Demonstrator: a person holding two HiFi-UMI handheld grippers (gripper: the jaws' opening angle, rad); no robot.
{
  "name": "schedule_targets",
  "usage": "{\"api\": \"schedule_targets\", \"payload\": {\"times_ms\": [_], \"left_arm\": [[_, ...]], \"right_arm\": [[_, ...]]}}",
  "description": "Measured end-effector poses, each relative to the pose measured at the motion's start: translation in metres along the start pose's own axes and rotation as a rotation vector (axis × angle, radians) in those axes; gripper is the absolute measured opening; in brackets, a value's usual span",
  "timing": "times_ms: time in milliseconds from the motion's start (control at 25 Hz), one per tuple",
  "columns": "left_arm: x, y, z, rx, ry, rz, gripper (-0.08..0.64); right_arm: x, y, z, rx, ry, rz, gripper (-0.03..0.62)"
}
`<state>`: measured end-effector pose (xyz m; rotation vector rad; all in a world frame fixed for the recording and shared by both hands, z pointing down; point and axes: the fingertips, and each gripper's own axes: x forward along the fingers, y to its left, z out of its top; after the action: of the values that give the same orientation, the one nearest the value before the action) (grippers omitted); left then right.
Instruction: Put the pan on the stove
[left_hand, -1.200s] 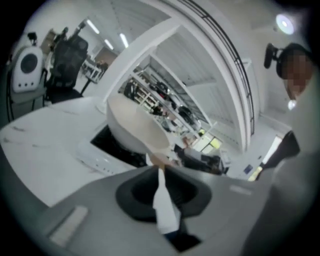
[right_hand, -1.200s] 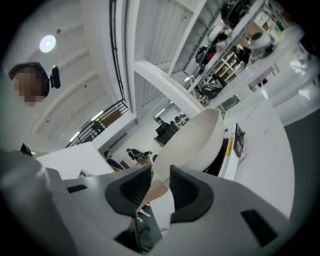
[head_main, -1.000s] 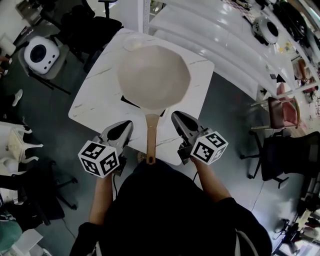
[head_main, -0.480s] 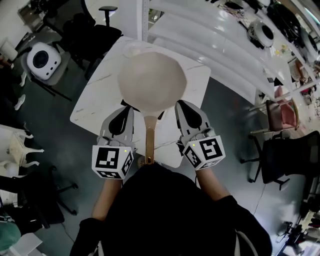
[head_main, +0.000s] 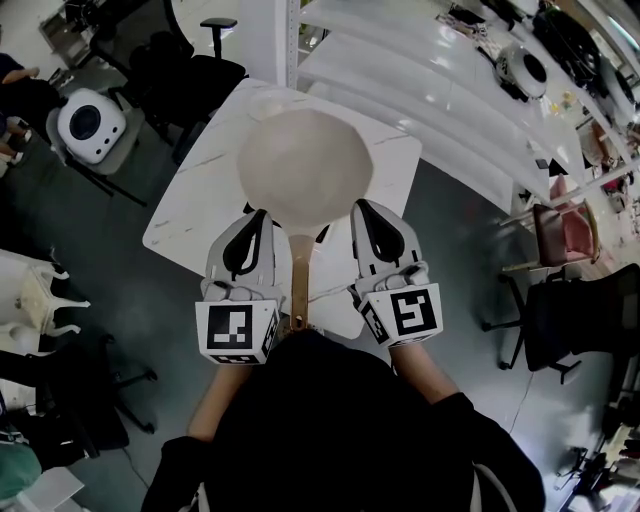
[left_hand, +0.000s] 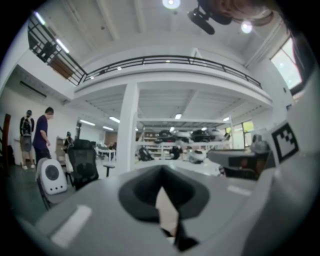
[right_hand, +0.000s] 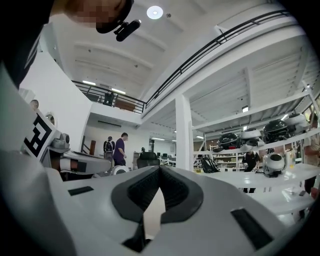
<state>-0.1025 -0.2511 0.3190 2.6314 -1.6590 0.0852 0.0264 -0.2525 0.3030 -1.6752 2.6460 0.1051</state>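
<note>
A beige pan (head_main: 305, 165) with a long wooden handle (head_main: 299, 280) rests on the white marble table (head_main: 195, 195). Its handle points toward me. Dark corners of a black stove (head_main: 322, 234) show from under the pan. My left gripper (head_main: 257, 214) lies left of the handle and my right gripper (head_main: 360, 208) lies right of it, both shut and holding nothing. In the left gripper view the left gripper (left_hand: 162, 172) points out into the room, jaws together. The right gripper (right_hand: 160, 170) looks the same in its own view.
A clear round dish (head_main: 266, 97) sits at the table's far edge behind the pan. Office chairs (head_main: 200, 70) and a white round device (head_main: 88, 125) stand at the left. Long white benches (head_main: 450, 90) run at the right. People (left_hand: 40, 132) stand far off.
Both grippers have moved forward and inward, now lying close along either side of the pan's handle, with their marker cubes turned up toward me. The pan has stayed put.
</note>
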Motion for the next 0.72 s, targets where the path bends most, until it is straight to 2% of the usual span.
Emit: {"api": "schedule_targets", "payload": {"times_ms": [720], "left_arm": [[0.004, -0.011, 0.004, 0.024, -0.013, -0.006, 0.008]], "right_arm": [[-0.008, -0.003, -0.007, -0.019, 0.013, -0.029, 0.02]]}}
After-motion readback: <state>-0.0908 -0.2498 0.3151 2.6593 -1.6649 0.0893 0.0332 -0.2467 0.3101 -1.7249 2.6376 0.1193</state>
